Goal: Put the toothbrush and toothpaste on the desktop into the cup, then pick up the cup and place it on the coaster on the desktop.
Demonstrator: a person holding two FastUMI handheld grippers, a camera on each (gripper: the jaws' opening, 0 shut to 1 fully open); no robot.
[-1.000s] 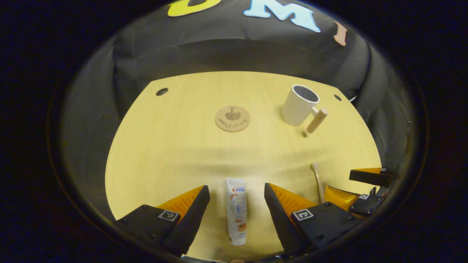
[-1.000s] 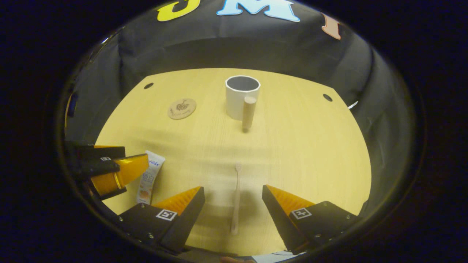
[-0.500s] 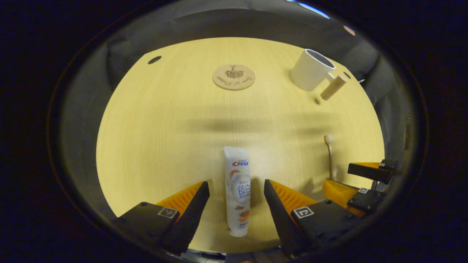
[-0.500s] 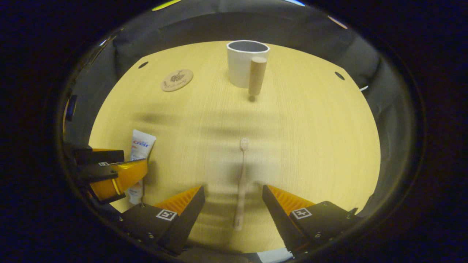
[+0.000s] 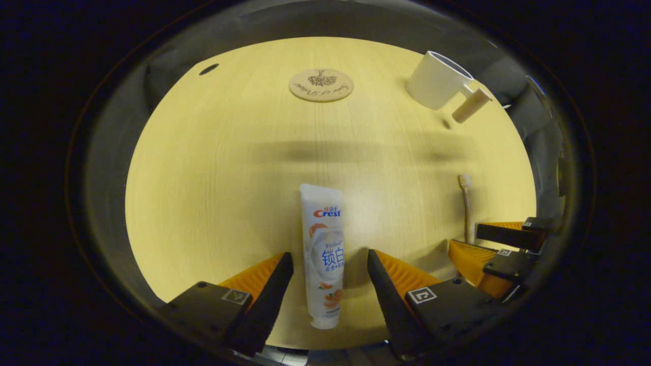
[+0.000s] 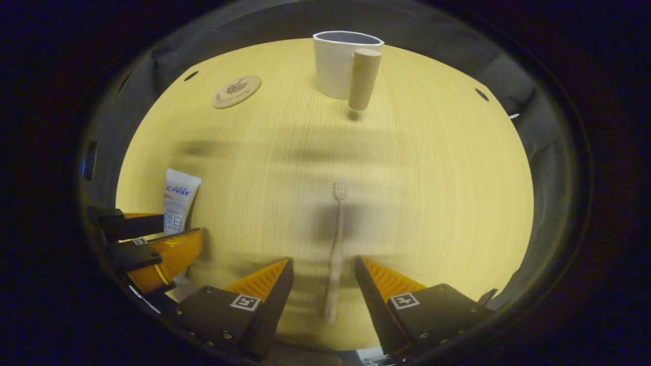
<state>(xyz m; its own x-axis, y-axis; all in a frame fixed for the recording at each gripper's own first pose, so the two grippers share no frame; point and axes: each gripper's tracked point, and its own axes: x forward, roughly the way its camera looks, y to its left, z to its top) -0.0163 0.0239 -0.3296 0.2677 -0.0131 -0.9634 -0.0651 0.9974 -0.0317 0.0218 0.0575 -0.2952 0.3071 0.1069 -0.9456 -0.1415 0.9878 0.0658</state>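
Toothpaste (image 5: 324,254) lies between the left tool (image 5: 329,264) fingers (untouched).

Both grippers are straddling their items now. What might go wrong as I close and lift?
1. The toothbrush is thin and flat on the desktop; the right gripper may close above it and miss it.
2. The left gripper brackets the toothpaste near its cap end, so the tube may droop when lifted.
3. The cup has a narrow mouth for two long items.
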